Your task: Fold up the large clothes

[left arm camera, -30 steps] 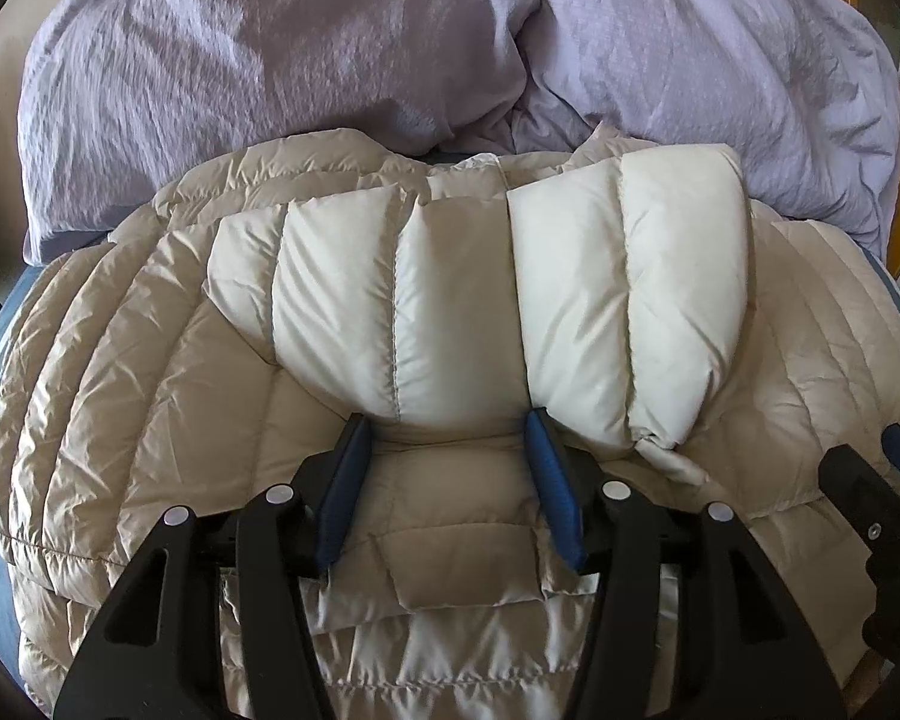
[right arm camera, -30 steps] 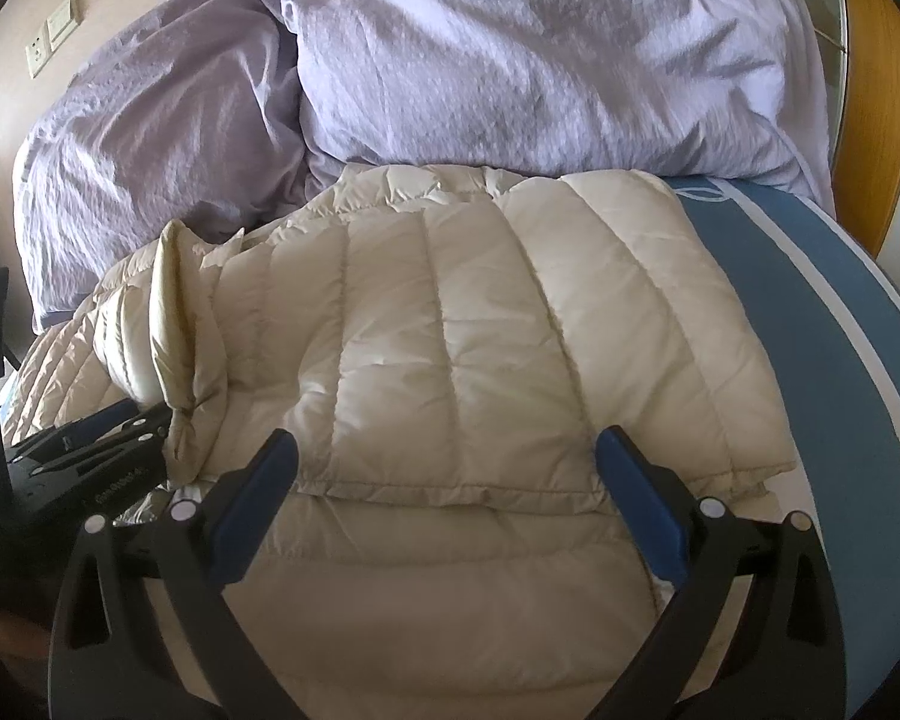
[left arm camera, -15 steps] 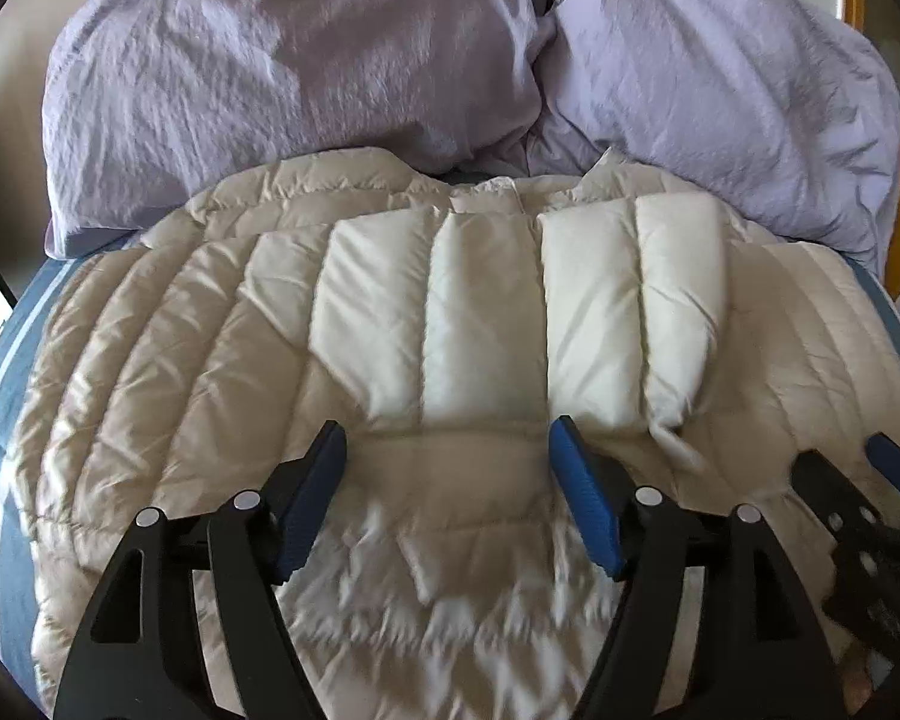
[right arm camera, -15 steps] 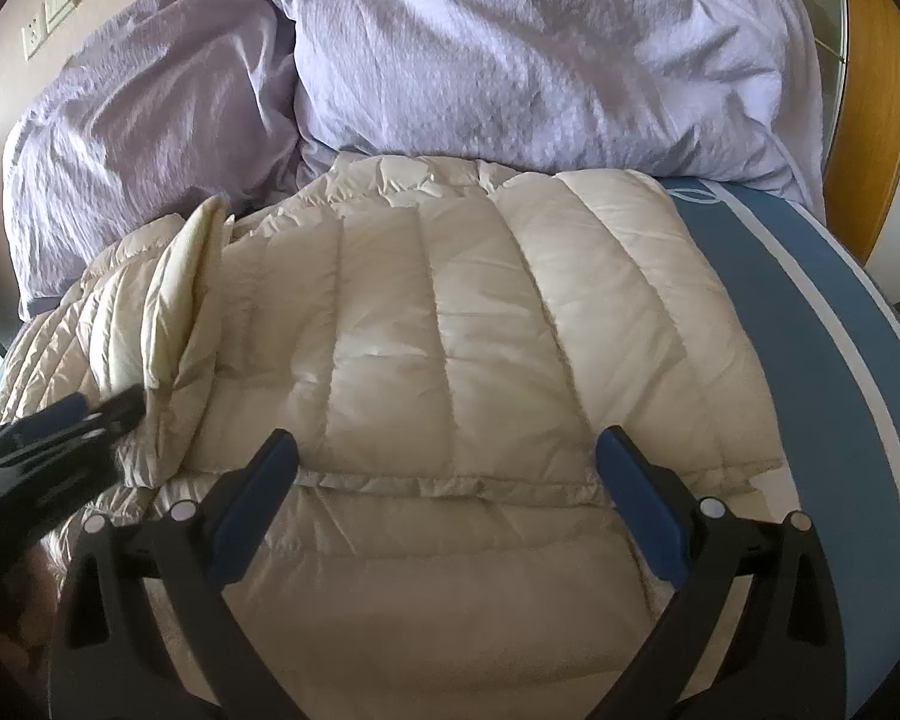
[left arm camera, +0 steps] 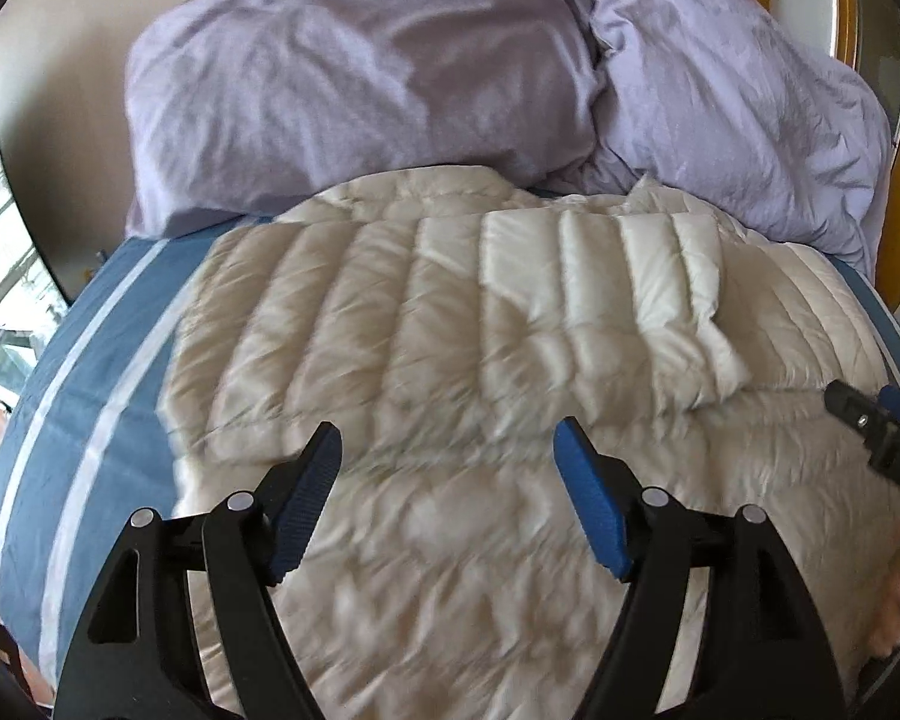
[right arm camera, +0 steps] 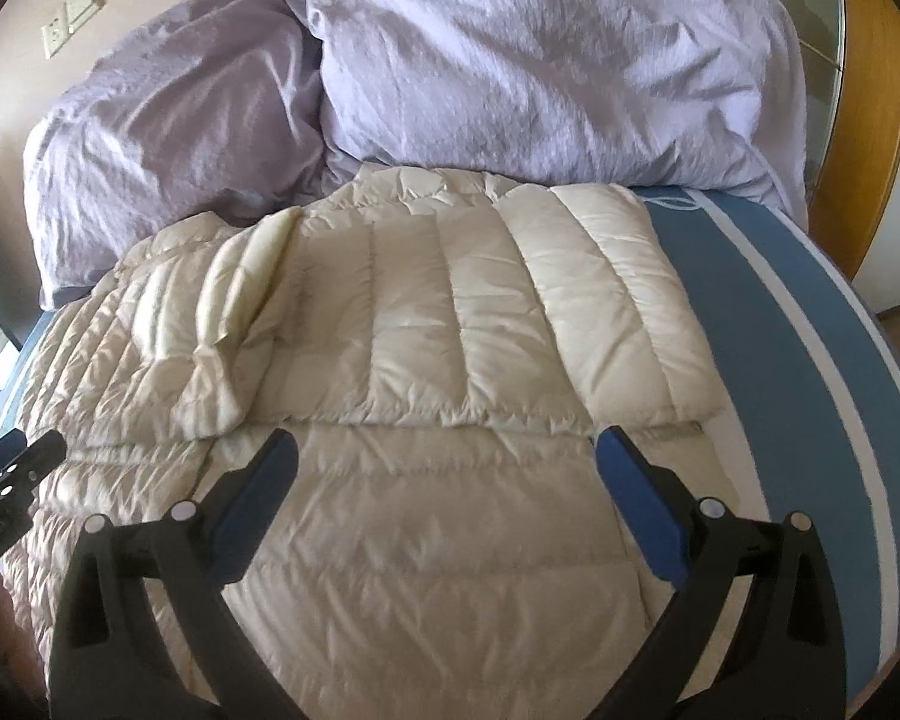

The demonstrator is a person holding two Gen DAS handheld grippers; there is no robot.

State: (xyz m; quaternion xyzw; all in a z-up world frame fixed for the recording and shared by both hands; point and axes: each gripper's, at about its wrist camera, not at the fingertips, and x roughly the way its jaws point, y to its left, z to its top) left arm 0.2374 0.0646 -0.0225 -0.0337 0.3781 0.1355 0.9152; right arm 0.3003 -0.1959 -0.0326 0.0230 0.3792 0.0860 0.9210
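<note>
A cream quilted down jacket point(left arm camera: 426, 324) lies spread on the bed, with both sleeves folded in over its upper half. The left sleeve point(left arm camera: 618, 276) lies across the top right of the left wrist view. The jacket also fills the right wrist view point(right arm camera: 450, 312). My left gripper point(left arm camera: 447, 456) is open and empty above the jacket's lower half. My right gripper point(right arm camera: 444, 462) is open and empty just below the folded sleeve edge. Each gripper's tip shows at the other view's edge.
Two lilac pillows point(left arm camera: 354, 78) point(right arm camera: 540, 54) lie against the wall behind the jacket. The blue sheet with white stripes point(left arm camera: 84, 396) point(right arm camera: 810, 324) shows on both sides. A wooden headboard point(right arm camera: 870, 96) stands at the right.
My left gripper has opened and let go of the sleeve, which now lies flat on the jacket. It has drawn back and swung left. My right gripper has drawn back slightly.
</note>
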